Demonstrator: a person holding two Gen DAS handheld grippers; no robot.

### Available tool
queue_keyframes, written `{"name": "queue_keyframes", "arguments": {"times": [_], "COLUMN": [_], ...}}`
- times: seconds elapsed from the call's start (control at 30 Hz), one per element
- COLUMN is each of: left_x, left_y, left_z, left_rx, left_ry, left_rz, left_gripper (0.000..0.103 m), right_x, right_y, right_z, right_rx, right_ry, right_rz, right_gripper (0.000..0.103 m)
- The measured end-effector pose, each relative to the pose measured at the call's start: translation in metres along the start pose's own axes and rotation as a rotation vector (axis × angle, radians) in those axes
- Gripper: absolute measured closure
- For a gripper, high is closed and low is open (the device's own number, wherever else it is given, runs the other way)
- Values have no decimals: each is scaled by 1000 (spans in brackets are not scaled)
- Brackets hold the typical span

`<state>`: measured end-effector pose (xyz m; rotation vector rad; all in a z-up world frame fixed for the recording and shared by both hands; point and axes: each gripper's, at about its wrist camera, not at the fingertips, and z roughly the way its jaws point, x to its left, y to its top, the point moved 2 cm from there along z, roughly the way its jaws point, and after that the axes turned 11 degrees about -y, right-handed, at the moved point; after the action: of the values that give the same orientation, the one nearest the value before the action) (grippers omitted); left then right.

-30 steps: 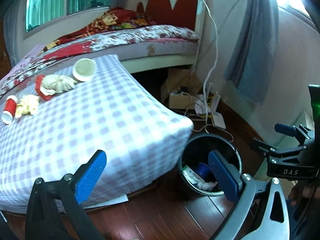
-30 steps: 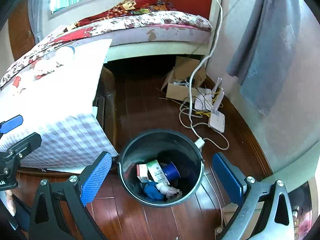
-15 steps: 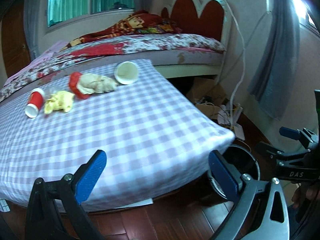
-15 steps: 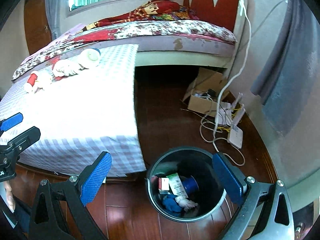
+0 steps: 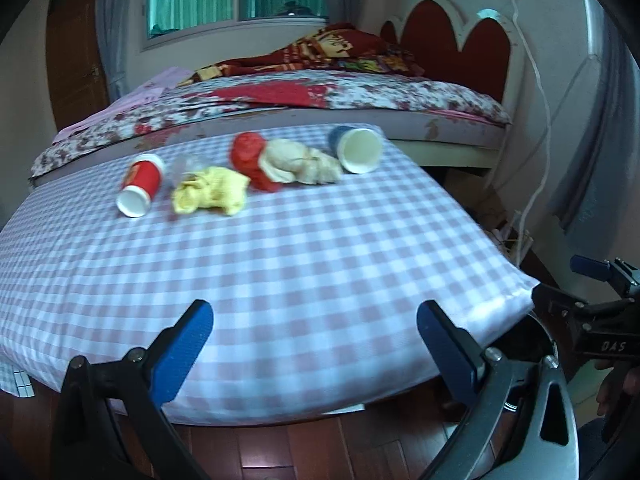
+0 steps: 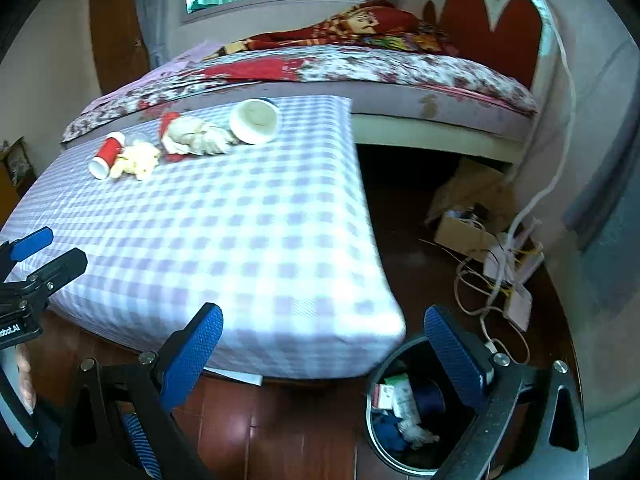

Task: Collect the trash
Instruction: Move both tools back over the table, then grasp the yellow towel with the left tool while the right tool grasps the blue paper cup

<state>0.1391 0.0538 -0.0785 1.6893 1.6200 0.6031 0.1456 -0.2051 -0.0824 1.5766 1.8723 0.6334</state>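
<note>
Left gripper (image 5: 314, 344) and right gripper (image 6: 324, 344) both spread wide, empty — held over the near edge of the checked table (image 5: 320, 248). Cups and wads (image 5: 248, 172) at far side; bin (image 6: 400, 420) on floor, right corner.

I see a table cloth (image 5: 320, 248) checked in pale lilac and white. On it lie a red cup (image 5: 141, 184) with a white inside, a yellow crumpled wad (image 5: 210, 196), a red piece (image 5: 250, 160) against a cream crumpled wad (image 5: 300, 164), and a blue cup (image 5: 354, 148) with a white inside. My left gripper (image 5: 314, 344) and right gripper (image 6: 324, 350) both carry blue pads on black arms. The bin (image 6: 374, 436) looks dark with a pale rim, holding blue, white and red-printed scraps. The floor (image 6: 280, 432) is reddish-brown wood. The bed cover (image 6: 400, 66) is a red-and-white floral print, the headboard (image 6: 492, 36) deep red.
</note>
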Motion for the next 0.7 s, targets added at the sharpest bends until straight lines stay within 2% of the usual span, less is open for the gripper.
{"name": "queue_keyframes", "arguments": {"times": [0.17, 0.3, 0.43, 0.53, 0.7], "left_x": [40, 70, 94, 107, 120], "left_y": [11, 24, 41, 55, 74], "left_z": [3, 10, 30, 47, 86], "left_rx": [-12, -35, -39, -45, -13], "left_ry": [28, 35, 44, 42, 31], "left_rz": [-66, -119, -152, -176, -213], "left_gripper": [2, 7, 11, 12, 13], "right_x": [21, 36, 52, 55, 64], "right_y": [22, 44, 70, 89, 123], "right_z": [7, 17, 36, 57, 101], "right_rx": [-25, -42, -83, -64, -23], "right_ry": [31, 57, 26, 27, 31], "right_rz": [-13, -4, -17, -5, -15], "right_gripper": [1, 1, 1, 1, 1]}}
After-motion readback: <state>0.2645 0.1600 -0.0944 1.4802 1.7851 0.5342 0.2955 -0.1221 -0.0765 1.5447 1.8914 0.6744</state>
